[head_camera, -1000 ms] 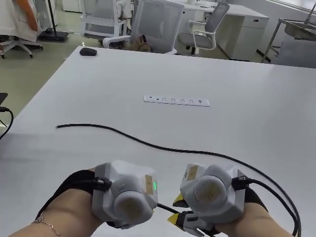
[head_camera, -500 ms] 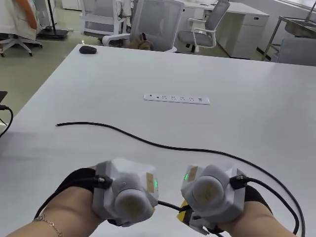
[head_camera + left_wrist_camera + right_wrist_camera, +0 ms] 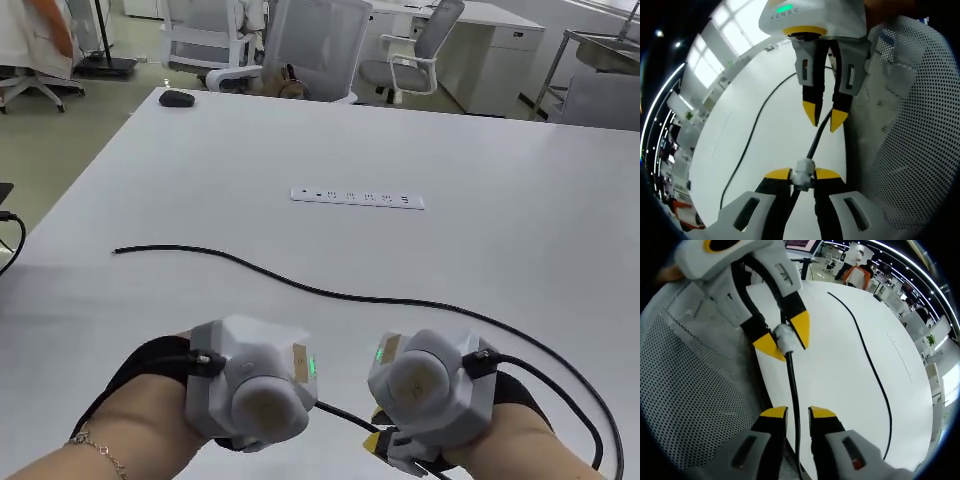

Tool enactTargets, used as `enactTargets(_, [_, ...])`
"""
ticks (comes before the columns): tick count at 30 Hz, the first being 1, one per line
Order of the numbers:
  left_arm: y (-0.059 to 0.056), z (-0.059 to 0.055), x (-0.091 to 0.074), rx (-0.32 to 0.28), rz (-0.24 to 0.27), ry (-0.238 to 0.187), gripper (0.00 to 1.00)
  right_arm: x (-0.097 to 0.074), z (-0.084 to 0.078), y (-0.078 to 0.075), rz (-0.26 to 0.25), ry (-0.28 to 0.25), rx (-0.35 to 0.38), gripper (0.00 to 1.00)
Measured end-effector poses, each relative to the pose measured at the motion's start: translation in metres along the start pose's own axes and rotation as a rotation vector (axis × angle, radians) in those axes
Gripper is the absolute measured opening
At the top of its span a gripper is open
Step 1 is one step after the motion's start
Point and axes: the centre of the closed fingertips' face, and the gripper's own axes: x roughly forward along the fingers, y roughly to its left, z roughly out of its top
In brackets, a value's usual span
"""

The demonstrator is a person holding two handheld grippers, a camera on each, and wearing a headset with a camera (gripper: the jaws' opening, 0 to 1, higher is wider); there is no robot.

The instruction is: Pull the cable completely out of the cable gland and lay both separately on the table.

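Nearest me, the left gripper (image 3: 802, 175) is clamped on the white cable gland (image 3: 784, 338), one yellow-tipped jaw on each side of its body. The black cable (image 3: 816, 141) is still threaded through the gland and leaves it toward the right gripper (image 3: 797, 412), which faces the left one at close range. In the right gripper view I read the right jaws as slightly apart. The cable runs down the gap between them, with a sliver of space on each side. In the head view both grippers sit side by side at the near edge of the white table (image 3: 500, 250), each with a green light lit, and a short length of cable bridges them. Beyond them the cable lies on the tabletop in a long shallow curve, its free end out to the left. Farther back a white power strip (image 3: 357, 200) lies flat, well apart from the cable. A dark computer mouse (image 3: 177, 98) rests near the far left corner, and office chairs (image 3: 315, 45) stand past the table.
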Motion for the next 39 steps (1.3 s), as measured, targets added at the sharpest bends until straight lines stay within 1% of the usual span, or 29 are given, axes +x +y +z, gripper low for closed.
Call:
enactTargets(4, [-0.004,0.005,0.0,0.009,-0.016,-0.019,0.18,-0.002,0.01,0.004,0.004,-0.041,-0.038,0.16])
enactTargets(7, [-0.008,0.01,0.0,0.018,-0.025,-0.036,0.18,-0.001,0.014,0.009,0.026,-0.06,-0.049,0.15])
enactTargets(8, [-0.009,0.012,0.001,0.022,-0.029,-0.043,0.18,-0.001,0.015,0.01,0.03,-0.063,-0.057,0.13])
enactTargets(10, [-0.009,0.013,0.001,0.021,-0.033,-0.046,0.18,-0.001,0.015,0.011,0.035,-0.063,-0.07,0.06])
enactTargets(11, [-0.01,0.013,0.001,0.024,-0.037,-0.045,0.18,-0.001,0.014,0.011,0.037,-0.059,-0.073,0.04])
enactTargets(17, [-0.011,0.013,0.002,0.021,-0.039,-0.046,0.18,-0.001,0.013,0.01,0.033,-0.058,-0.06,0.04])
enactTargets(19, [-0.009,0.012,0.002,0.019,-0.034,-0.043,0.18,0.0,0.009,0.008,0.026,-0.042,-0.05,0.04])
enactTargets(22, [-0.006,0.007,0.001,0.011,-0.024,-0.025,0.18,0.001,-0.003,0.003,0.008,0.016,-0.039,0.04])
enactTargets(27, [-0.004,0.004,0.001,0.0,-0.018,-0.012,0.18,0.001,-0.017,-0.003,-0.008,0.068,0.004,0.04])
enactTargets(31, [-0.003,0.003,0.0,-0.003,-0.013,-0.01,0.18,0.001,-0.021,-0.003,-0.012,0.086,0.014,0.04])
enactTargets(33, [-0.003,0.003,0.0,-0.004,-0.014,-0.009,0.18,0.001,-0.021,-0.003,-0.009,0.085,0.017,0.04])
enactTargets(36, [-0.003,0.003,0.0,-0.002,-0.014,-0.009,0.18,0.001,-0.02,-0.002,-0.01,0.088,0.001,0.05])
enactTargets(37, [-0.003,0.003,0.0,-0.001,-0.014,-0.009,0.18,0.0,-0.018,-0.002,-0.009,0.078,-0.006,0.06])
enactTargets(38, [-0.004,0.003,0.0,0.0,-0.015,-0.009,0.18,0.001,-0.009,-0.002,-0.007,0.034,-0.012,0.09])
enactTargets(39, [-0.005,0.003,0.001,0.001,-0.02,-0.008,0.18,0.0,0.005,-0.001,-0.009,-0.03,-0.012,0.15])
